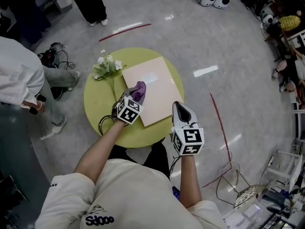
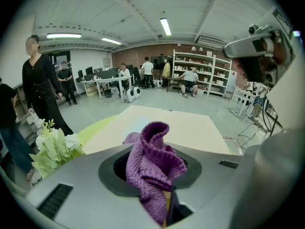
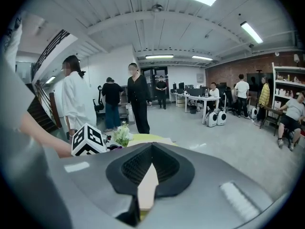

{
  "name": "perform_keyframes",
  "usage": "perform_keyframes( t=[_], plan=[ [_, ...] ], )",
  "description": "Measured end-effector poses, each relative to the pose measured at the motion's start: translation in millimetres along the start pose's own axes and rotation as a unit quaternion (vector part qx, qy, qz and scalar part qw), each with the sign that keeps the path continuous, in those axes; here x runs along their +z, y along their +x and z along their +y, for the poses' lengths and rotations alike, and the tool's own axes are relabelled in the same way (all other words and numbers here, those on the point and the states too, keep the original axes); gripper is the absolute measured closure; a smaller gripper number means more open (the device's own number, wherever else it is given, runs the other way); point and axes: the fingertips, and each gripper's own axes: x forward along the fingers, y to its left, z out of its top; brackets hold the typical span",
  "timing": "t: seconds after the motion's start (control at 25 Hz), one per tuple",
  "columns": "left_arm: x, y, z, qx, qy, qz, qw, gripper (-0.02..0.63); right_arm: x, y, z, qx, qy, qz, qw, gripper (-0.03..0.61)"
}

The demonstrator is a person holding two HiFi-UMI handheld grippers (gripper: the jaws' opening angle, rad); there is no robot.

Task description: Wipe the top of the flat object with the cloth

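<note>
Beside the board and gripped cloth lie white flowers

board: on table, right of centre
flowers: on table, left of board
cloth: at board's near-left edge

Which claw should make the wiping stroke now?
Left. The left claw already grips the cloth at the board's near-left edge. The right claw has no cloth and looks clamped on the board's near-right edge, steadying it.
</note>
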Motion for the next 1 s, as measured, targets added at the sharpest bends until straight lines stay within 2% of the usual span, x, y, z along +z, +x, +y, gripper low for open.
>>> perform_keyframes(
  t=[0.36,0.56,0.8,1.0],
  plan=[
    [44,46,-22,0.029,-0.063,0.013,0.9975,0.505,6,10,-57,0.063,-0.033,0.016,0.997,0.568],
    [75,78,-32,0.036,-0.084,0.007,0.9958,0.505,0,13,-90,0.08,-0.047,0.023,0.995,0.568],
    [107,103,-67,0.014,-0.072,-0.012,0.9972,0.503,-6,11,-119,0.09,-0.049,0.028,0.994,0.568],
    [108,105,-94,-0.012,-0.039,-0.024,0.9989,0.505,-10,14,-122,0.104,-0.055,0.03,0.993,0.568]
  ],
)
